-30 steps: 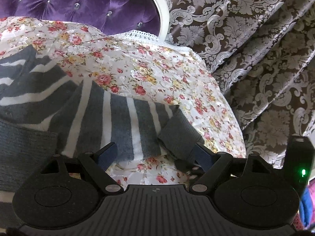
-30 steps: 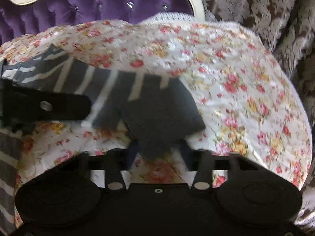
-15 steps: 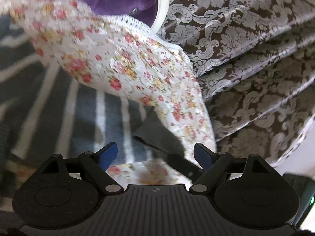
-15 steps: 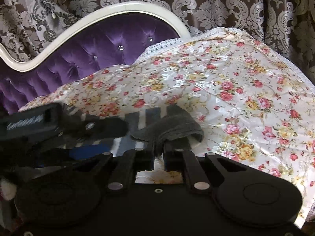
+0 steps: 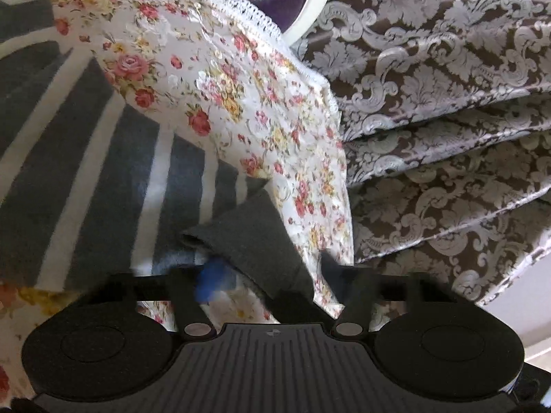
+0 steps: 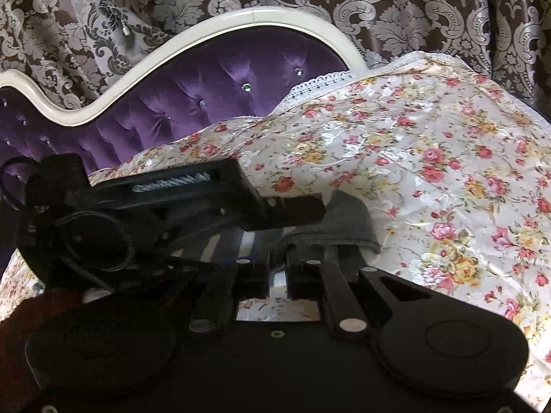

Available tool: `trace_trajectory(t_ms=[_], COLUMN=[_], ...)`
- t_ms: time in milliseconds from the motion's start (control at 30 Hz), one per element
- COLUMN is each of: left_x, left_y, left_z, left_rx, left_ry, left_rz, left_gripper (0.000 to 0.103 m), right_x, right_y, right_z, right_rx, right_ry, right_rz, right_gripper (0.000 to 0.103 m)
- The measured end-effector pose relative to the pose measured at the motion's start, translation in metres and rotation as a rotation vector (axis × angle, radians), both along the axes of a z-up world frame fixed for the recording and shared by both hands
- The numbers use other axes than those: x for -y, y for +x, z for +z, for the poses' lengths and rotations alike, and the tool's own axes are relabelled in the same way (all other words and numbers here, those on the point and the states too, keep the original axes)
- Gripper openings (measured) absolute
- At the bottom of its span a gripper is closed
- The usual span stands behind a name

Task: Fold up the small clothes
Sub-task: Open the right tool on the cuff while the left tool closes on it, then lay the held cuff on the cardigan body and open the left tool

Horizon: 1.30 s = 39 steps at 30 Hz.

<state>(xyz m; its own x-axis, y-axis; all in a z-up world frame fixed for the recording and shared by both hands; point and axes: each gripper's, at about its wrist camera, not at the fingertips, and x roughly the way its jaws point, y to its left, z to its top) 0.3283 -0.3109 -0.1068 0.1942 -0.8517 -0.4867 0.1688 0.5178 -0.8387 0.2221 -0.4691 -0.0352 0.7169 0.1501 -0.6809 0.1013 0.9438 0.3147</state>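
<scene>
The grey-and-white striped garment lies on the flowered satin bedspread, and its plain grey cuff is lifted at the near edge. My right tongs are pressed together, pinching that cuff from below. My left tongs have just been closing, with the cuff's fabric lying between their arms; the blur keeps me from telling whether the pads bite yet. In the right view the left tool sits just beside the cuff.

I judge this the start of folding the sleeve in. To do it well I want both grips firm on the cuff's edge, cloth kept taut between them, then carried low over the stripes so the slippery bedspread does not ruck. The purple tufted headboard stands behind.
</scene>
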Motion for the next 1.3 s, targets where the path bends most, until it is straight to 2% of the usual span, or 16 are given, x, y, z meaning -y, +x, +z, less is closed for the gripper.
trace_trajectory(t_ms=[33,67,133,233,300,333,400,500,667,900,1100,1300], left_x=[-0.001,-0.003,-0.007,-0.020,-0.031,-0.038,-0.051,-0.076,-0.114,-0.171,-0.223,-0.273], left_y=[0.000,0.000,-0.001,-0.004,-0.004,-0.004,-0.006,-0.008,-0.019,-0.033,-0.043,-0.044], left_z=[0.000,0.002,0.010,0.029,0.045,0.054,0.073,0.100,0.140,0.173,0.178,0.164], left_rx=[0.004,0.019,0.070,0.145,0.194,0.223,0.281,0.340,0.411,0.465,0.483,0.471], left_ry=[0.000,0.009,0.023,0.043,0.050,0.055,0.069,0.068,0.080,0.099,0.146,0.237], left_rz=[0.008,0.018,0.016,0.020,0.029,0.033,0.040,0.035,0.026,0.037,0.043,0.065], left_gripper=[0.010,0.004,0.004,0.004,0.004,0.004,0.004,0.004,0.004,0.004,0.004,0.004], right_x=[-0.001,-0.003,-0.003,0.004,0.011,0.014,0.021,0.027,0.019,-0.005,-0.030,-0.054], right_y=[0.001,0.001,0.001,-0.004,-0.010,-0.012,-0.017,-0.017,-0.009,0.003,0.014,0.025], right_z=[-0.001,-0.001,0.001,0.006,0.011,0.014,0.017,0.015,0.011,0.004,-0.003,-0.010], right_rx=[-0.004,-0.005,0.013,0.084,0.150,0.179,0.235,0.252,0.205,0.143,0.088,0.051], right_ry=[-0.003,-0.007,-0.002,0.051,0.110,0.141,0.209,0.250,0.199,0.144,0.084,0.037], right_rz=[0.004,0.011,0.017,-0.002,-0.028,-0.039,-0.071,-0.119,-0.127,-0.068,-0.018,0.033], right_gripper=[0.014,0.014,0.018,0.047,0.077,0.080,0.081,0.081,0.081,0.081,0.081,0.081])
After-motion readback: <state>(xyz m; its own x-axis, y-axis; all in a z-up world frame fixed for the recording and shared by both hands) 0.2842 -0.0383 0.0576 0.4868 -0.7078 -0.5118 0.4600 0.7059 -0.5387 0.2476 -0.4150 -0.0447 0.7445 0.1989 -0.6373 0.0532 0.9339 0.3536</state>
